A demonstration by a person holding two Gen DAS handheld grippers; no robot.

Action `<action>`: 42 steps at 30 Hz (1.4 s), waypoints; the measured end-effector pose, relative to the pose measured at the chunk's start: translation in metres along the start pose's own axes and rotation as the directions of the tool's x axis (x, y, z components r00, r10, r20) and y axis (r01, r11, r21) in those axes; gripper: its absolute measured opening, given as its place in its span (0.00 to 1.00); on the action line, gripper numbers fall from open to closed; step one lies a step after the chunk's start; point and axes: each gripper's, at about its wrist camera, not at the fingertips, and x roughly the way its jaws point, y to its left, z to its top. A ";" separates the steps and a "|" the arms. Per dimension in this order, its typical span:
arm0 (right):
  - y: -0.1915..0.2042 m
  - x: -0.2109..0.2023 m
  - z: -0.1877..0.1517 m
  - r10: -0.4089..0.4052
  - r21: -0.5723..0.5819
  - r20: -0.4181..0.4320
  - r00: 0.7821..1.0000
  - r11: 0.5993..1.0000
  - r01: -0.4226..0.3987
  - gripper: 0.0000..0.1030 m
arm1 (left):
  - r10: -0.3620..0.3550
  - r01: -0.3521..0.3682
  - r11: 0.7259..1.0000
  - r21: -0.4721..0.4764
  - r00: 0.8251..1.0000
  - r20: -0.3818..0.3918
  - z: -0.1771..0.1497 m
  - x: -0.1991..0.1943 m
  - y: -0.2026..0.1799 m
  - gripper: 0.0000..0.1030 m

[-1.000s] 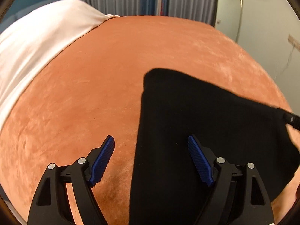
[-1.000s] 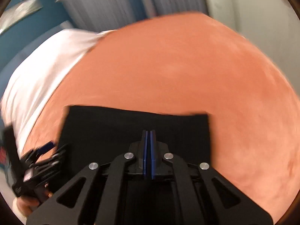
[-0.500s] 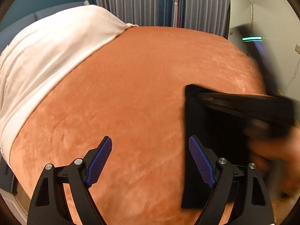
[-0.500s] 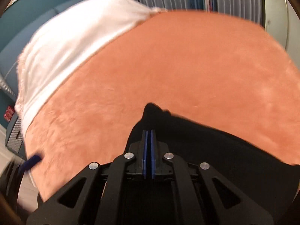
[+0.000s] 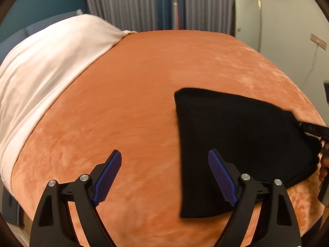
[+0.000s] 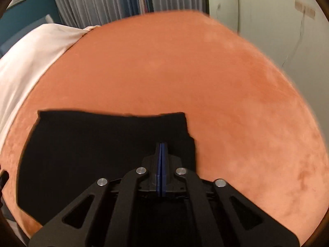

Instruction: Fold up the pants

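The black pants [image 5: 236,135] lie folded in a flat dark block on the orange bedcover [image 5: 133,103]. In the left wrist view my left gripper [image 5: 164,168] is open and empty, just left of the pants' left edge, its right finger over the cloth. In the right wrist view the pants [image 6: 98,144] fill the lower left. My right gripper [image 6: 161,154] is shut, its blue pads pressed together over the pants' right part. I cannot tell whether cloth is pinched between them. The right gripper's body shows at the pants' right edge in the left wrist view [image 5: 312,128].
A white sheet [image 5: 41,65] covers the bed's far left side. Grey curtains [image 5: 154,4] hang behind the bed. A pale wall with a mirror panel [image 5: 246,16] stands at the right. The bed's edge curves down at the near side.
The pants were lifted and swung through the air half a second ago; now they lie flat on the bedcover again. My left gripper stayed open.
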 end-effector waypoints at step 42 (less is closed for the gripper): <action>0.013 -0.112 -0.090 0.213 -0.131 0.157 0.964 0.972 -0.193 0.22 | 0.066 -0.051 0.984 0.171 0.994 -0.083 -0.041 0.009 -0.086 0.89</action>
